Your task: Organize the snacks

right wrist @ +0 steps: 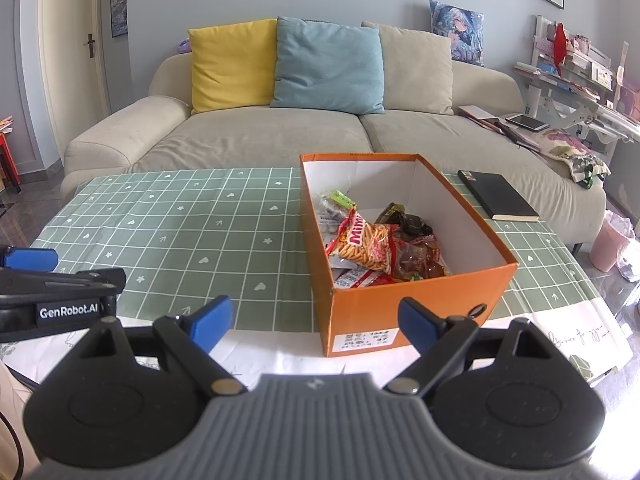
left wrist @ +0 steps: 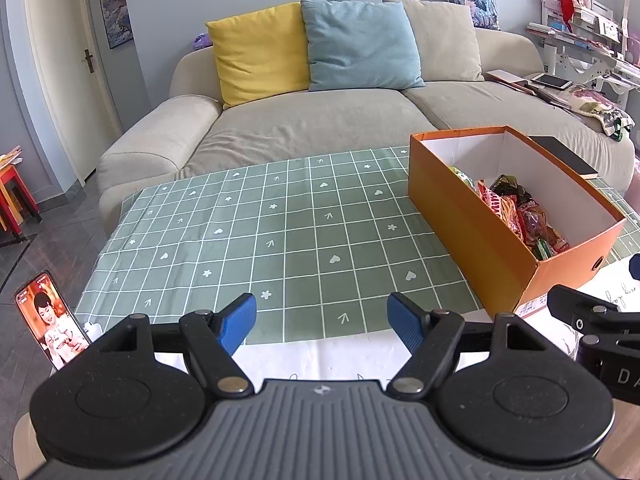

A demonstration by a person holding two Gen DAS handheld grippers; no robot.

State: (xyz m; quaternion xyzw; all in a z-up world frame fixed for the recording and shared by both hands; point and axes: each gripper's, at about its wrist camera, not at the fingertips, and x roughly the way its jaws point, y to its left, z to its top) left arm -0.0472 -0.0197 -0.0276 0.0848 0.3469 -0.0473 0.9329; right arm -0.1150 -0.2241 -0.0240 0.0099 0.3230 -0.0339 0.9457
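Note:
An orange cardboard box [right wrist: 416, 304] stands on the green checked tablecloth [right wrist: 180, 224], holding several snack packets [right wrist: 368, 246], one a red bag of sticks. The box also shows at the right of the left wrist view [left wrist: 472, 232] with the snacks [left wrist: 516, 212] inside. My left gripper [left wrist: 322, 322] is open and empty above the near edge of the cloth, left of the box. My right gripper [right wrist: 316, 322] is open and empty just in front of the box's near end. The left gripper's side [right wrist: 52, 292] shows at the left of the right wrist view.
A black notebook [right wrist: 498, 196] lies on the cloth right of the box. A phone [left wrist: 52, 320] stands at the table's near left corner. A beige sofa [right wrist: 260, 132] with cushions is behind the table. A pink bin [right wrist: 610, 248] stands on the floor at the right.

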